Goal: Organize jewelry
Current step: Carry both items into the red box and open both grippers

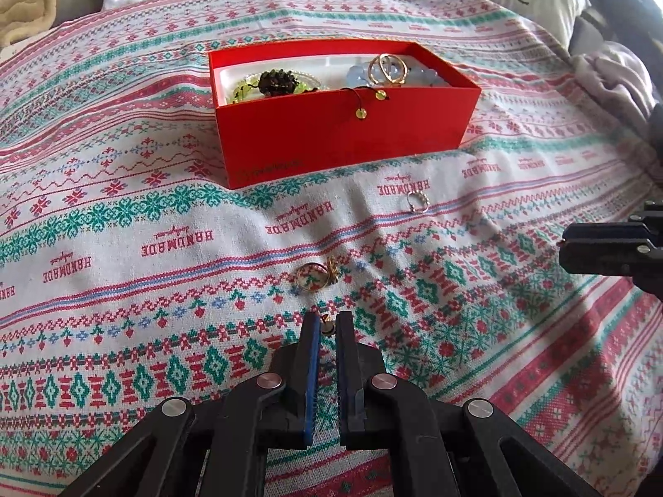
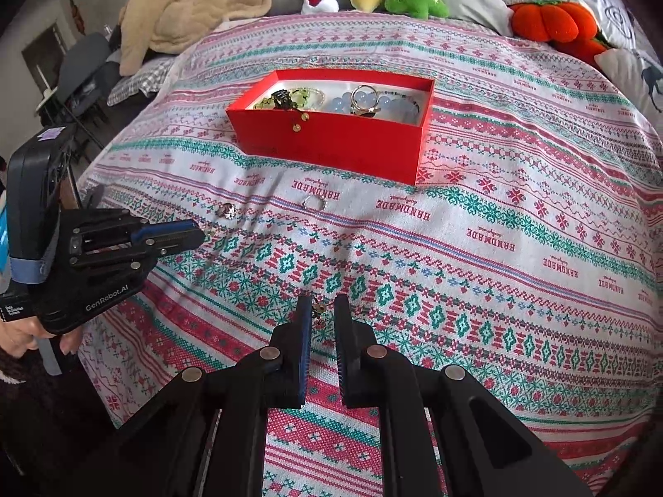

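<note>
"HANDMADE" woven in red, repeated in rows across the blanket (image 2: 489, 190) (upside down from both cameras, a small unreadable script line beside each). "GenRobot.AI" in pale letters on the left gripper (image 2: 198, 235) body, plus a tiny white label reading roughly "Data Acquisition System". Faint, illegible lettering on the red box (image 1: 344, 141) front.

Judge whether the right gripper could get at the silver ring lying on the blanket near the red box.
Probably yes: the silver ring lies alone on the blanket, bare cloth ahead of the right gripper.
</note>
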The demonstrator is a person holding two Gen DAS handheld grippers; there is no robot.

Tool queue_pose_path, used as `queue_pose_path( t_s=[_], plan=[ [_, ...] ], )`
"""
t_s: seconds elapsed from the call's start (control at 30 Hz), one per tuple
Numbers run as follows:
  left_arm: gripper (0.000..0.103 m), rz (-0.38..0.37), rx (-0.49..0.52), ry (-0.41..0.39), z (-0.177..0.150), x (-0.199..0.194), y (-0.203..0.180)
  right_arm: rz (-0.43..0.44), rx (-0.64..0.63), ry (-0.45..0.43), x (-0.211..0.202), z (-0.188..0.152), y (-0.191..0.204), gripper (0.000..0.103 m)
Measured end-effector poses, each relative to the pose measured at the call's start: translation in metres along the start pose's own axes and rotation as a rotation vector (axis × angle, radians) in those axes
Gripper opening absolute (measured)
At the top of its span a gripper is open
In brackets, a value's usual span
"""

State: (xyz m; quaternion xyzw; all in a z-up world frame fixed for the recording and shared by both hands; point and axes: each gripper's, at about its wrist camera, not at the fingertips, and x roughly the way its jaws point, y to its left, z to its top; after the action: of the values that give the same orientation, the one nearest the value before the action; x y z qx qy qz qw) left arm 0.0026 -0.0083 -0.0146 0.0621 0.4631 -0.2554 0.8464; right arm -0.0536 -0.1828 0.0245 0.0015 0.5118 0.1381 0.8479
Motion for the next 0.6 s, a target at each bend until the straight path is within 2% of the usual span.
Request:
queue_pose_path(
  t_s=[0.23, 0.6],
  plan=[
    [0.001, 0.006, -0.057, -0.01, 0.02, -0.01, 0.007, 0.0, 0.013, -0.033, -0.007, 0.019, -0.004, 0.011],
    [0.001, 0.005, -0.069, -0.065, 0.059, -0.016, -0.004, -0.017, 0.083, -0.075, -0.009, 0.056, -0.015, 0.011]
  ],
)
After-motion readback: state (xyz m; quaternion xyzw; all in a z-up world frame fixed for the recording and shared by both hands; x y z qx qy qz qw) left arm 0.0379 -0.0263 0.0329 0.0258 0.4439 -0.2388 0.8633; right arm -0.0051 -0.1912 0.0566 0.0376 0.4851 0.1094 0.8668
